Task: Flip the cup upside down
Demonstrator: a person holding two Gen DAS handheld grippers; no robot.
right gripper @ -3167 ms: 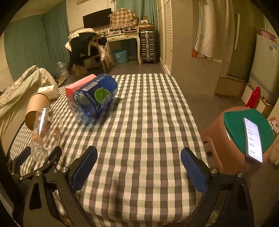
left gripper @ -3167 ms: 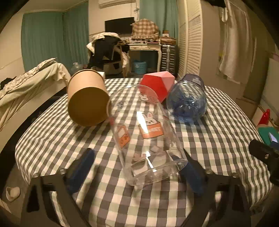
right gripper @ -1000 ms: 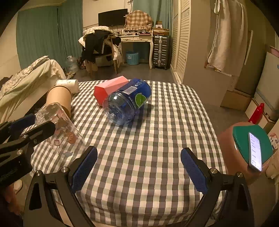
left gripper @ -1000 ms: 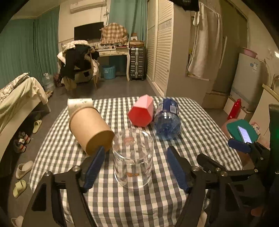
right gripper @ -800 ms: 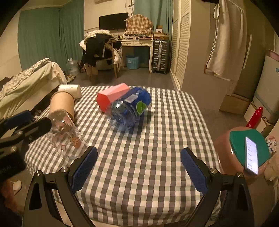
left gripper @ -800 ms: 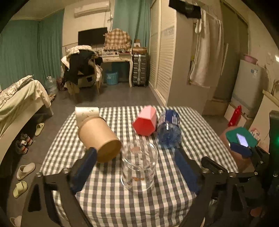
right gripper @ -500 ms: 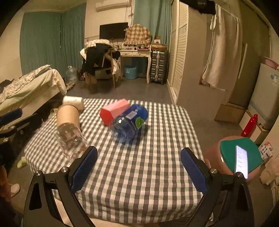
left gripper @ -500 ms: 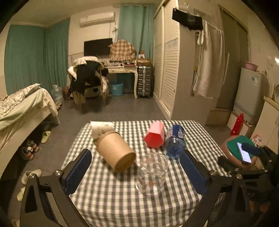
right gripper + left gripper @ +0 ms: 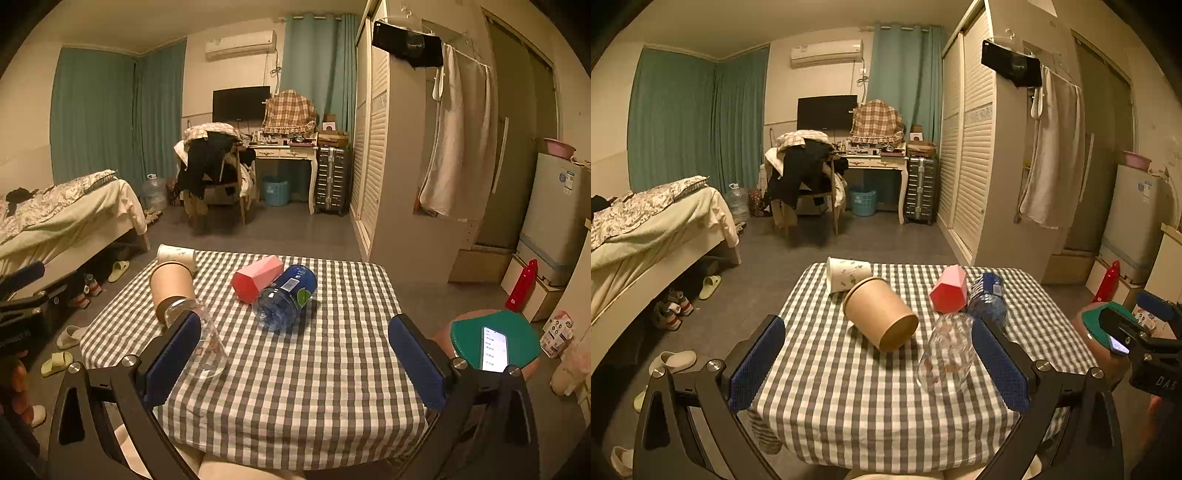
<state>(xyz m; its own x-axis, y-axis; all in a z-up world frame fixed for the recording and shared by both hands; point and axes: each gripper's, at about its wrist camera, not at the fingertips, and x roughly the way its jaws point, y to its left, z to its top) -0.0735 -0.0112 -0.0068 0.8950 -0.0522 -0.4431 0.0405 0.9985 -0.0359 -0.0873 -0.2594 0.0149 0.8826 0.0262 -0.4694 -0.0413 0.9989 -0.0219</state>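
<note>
A clear glass cup (image 9: pixel 947 352) with small cartoon prints stands mouth down on the checked tablecloth (image 9: pixel 849 387). In the right wrist view the cup (image 9: pixel 207 343) is partly behind the left finger. My left gripper (image 9: pixel 879 363) is open and empty, pulled back above the table's near edge, with the cup just inside its right finger (image 9: pixel 997 365). My right gripper (image 9: pixel 293 360) is open and empty, also back over the near edge.
A brown paper cup (image 9: pixel 881 314) lies on its side, with a white printed cup (image 9: pixel 847 273) behind it. A red box (image 9: pixel 949 288) and a blue water bottle (image 9: pixel 986 299) lie at the back right. A stool with a phone (image 9: pixel 493 341) stands to the right.
The left gripper let go of the glass cup, which was lying on its side and now stands mouth down. Both grippers have drawn back and up from the table.
</note>
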